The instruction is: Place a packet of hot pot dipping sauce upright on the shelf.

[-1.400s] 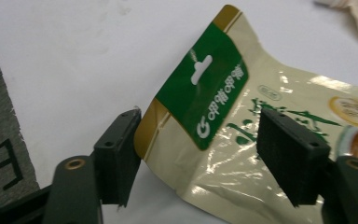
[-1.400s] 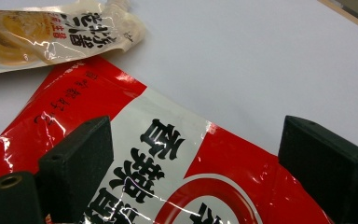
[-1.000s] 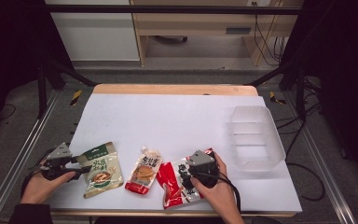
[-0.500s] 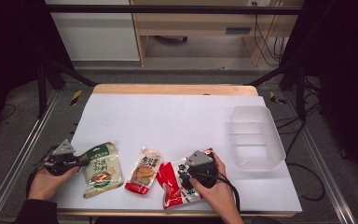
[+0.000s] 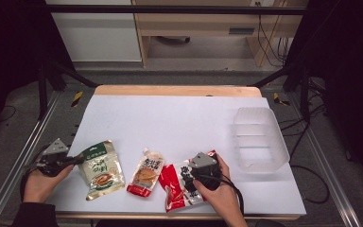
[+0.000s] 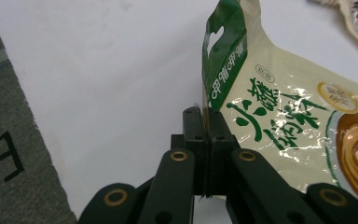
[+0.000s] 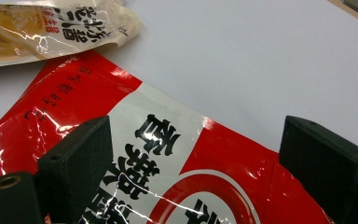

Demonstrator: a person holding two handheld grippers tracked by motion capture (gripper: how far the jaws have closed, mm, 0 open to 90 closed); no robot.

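— Left gripper (image 6: 206, 122)?
— My jaws have just been closing; now they pinch the green-and-cream pouch (image 6: 279, 107) by its edge.
— Right gripper (image 7: 193, 163)?
— Spread wide, the red pouch (image 7: 168, 158) lies between its jaws.

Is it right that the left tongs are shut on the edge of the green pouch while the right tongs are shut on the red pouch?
Not quite: the right tongs stand open over the red pouch, as the right gripper view shows. The left tongs are indeed shut on the green pouch edge.
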